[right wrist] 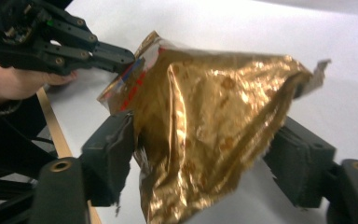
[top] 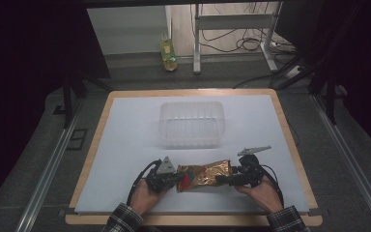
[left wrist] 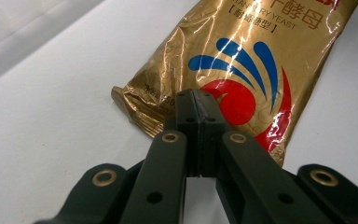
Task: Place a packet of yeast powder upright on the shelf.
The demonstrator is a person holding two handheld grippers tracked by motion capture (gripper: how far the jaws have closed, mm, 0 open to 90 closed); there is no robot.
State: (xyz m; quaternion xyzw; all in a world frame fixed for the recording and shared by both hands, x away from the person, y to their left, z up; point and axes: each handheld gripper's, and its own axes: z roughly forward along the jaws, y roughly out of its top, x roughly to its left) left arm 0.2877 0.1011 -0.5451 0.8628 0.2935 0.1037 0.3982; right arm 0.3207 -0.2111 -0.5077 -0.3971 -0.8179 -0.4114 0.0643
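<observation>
A crinkled gold foil bag (top: 203, 176) with a red and blue emblem (left wrist: 242, 88) lies near the front edge of the white sheet (top: 125, 145). My left gripper (top: 179, 178) is shut, jaws together, and its tips (left wrist: 196, 100) rest on the bag's left end, over the emblem. The right gripper (top: 220, 180) comes in from the right. In the right gripper view its jaws stand on either side of the bag's torn end (right wrist: 200, 130), which bulges up between them, raised off the sheet. The left gripper (right wrist: 126, 57) touches the far end there.
A clear plastic tub (top: 191, 123) stands on the sheet behind the bag. The sheet covers a wooden board (top: 96, 145) whose edges show all round. Beyond the table, a bottle of yellow liquid (top: 168, 53) stands on the floor beside metal frame legs (top: 197, 43).
</observation>
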